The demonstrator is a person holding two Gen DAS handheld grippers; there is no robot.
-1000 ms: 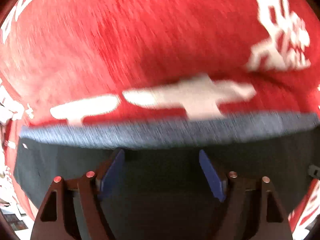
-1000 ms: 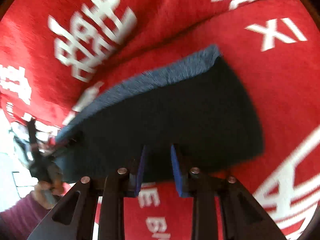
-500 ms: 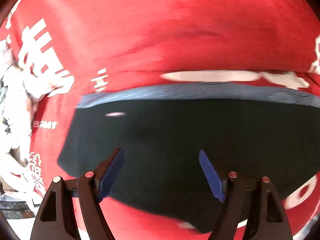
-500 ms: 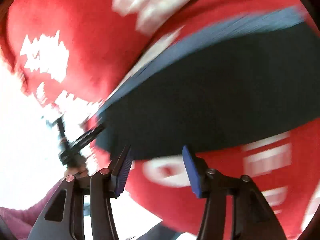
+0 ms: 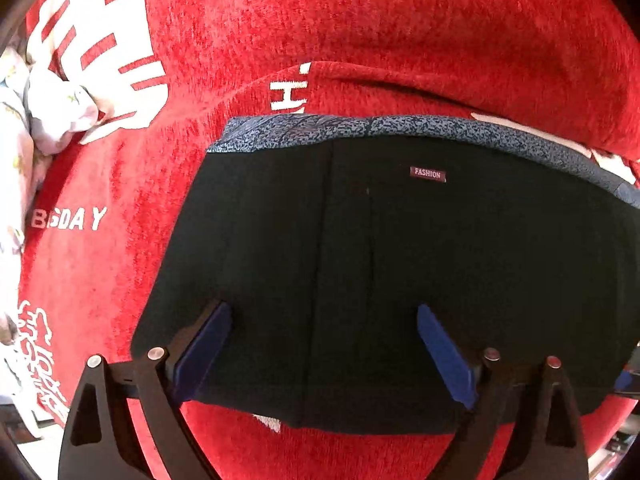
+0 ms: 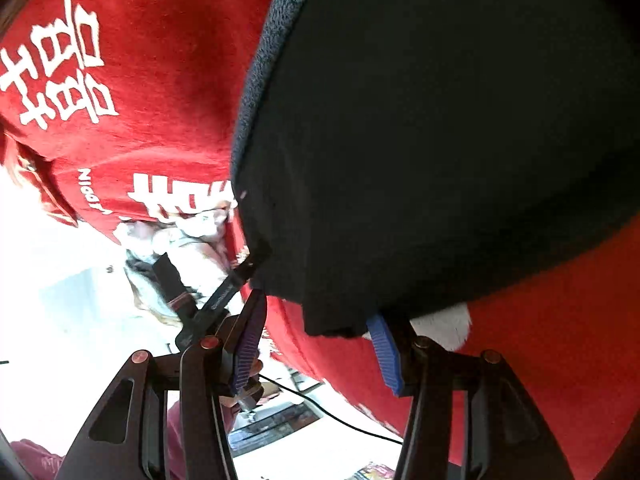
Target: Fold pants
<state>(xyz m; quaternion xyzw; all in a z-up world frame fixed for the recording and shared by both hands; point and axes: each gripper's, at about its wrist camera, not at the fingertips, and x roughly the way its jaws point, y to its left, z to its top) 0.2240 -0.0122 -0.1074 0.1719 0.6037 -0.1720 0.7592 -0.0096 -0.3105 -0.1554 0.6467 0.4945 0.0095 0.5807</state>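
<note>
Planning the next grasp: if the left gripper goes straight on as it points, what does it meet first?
Most likely the black pants: the open left gripper points down at their flat cloth on the red blanket. The gap is unclear.

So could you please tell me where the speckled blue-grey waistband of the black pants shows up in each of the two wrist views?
Left wrist view: the waistband runs as a horizontal strip across the middle, along the top edge of the black pants.
Right wrist view: the waistband climbs steeply from left of centre to the top edge, bordering the pants on their left.
Shared landmark: the red blanket with white lettering, under the pants in both views.
</note>
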